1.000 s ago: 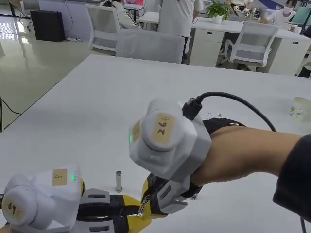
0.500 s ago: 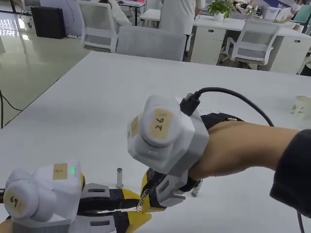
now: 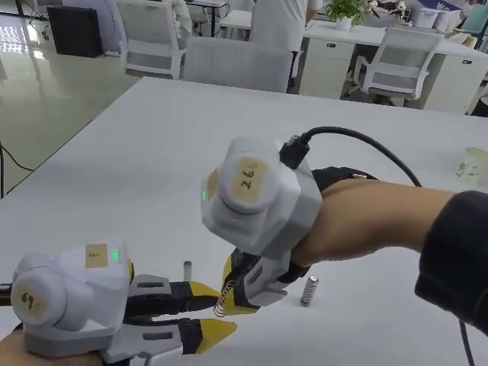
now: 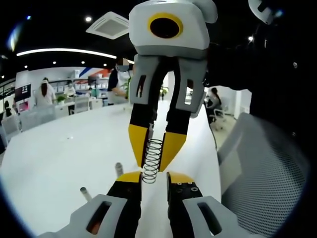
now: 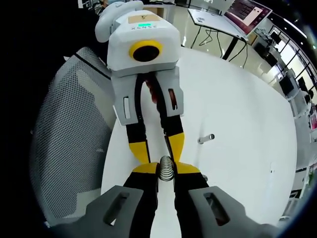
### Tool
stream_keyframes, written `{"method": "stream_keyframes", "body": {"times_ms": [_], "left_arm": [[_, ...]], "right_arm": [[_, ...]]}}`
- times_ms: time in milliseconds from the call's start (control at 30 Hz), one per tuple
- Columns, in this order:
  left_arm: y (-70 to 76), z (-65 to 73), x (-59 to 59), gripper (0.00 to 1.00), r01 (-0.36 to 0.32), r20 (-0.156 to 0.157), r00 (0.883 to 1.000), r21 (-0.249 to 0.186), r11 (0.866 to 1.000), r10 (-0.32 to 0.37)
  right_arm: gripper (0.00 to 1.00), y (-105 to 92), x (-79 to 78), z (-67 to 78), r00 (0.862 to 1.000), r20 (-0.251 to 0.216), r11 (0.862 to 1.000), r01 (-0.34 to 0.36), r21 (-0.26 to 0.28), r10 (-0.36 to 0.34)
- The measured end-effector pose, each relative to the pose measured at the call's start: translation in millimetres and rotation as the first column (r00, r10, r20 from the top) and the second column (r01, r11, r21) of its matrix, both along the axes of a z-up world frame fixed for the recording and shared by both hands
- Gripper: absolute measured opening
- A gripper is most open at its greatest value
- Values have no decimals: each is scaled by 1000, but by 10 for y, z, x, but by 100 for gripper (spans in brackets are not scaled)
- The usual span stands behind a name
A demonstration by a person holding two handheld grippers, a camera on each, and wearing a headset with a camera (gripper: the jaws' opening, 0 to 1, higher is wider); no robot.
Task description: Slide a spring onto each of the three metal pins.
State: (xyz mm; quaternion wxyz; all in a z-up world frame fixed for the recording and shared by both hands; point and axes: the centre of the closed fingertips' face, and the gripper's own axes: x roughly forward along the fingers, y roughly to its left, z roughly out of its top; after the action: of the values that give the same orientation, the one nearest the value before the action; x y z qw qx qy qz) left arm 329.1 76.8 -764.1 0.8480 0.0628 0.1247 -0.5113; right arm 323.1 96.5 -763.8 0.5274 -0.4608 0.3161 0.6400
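The right tongs [image 4: 154, 164] pinch a spring [image 4: 152, 157] by its sides, and the spring sticks out past their yellow tips. The left tongs [image 4: 154, 177] meet them tip to tip. Their two tips are a little apart, one on each side of the spring's far end, and they do not look like they squeeze it. So the spring is up in the air, between the two pairs of tongs, above the white tabletop [image 3: 152, 168].

A bare pin [image 3: 187, 272] stands just beside the tips of the left tongs. Another bare pin [image 4: 85, 193] stands a bit further out on that same side. On the other side of the right tongs, near them, is a third pin [image 3: 308, 290], and it looks like it already wears a spring.

So it seems one pin is done and two are left. The step now looks like getting the second spring held straight, with the left tongs helping to steady it.

Next, the spring's open end has to go over the top of the nearest bare pin. The right tongs would need to stand the spring up like the pin, hold it right above, and come down gently.
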Motion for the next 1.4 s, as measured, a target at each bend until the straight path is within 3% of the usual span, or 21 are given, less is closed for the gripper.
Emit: {"method": "stream_keyframes", "body": {"times_ms": [333,967,1400], "left_arm": [[5,-12,25,15,-8,-4,1000,-1,1000,8],[86,-50,73,22,-46,-18,999,-4,999,46],[139,-106,81,23,-67,-35,997,-7,998,67]], "right_arm": [[8,-8,50,-18,1000,-3,1000,10,-8,-10],[8,47,175,96,1000,19,1000,10,1,-10],[8,178,358,167,999,40,1000,14,11,-15]]}}
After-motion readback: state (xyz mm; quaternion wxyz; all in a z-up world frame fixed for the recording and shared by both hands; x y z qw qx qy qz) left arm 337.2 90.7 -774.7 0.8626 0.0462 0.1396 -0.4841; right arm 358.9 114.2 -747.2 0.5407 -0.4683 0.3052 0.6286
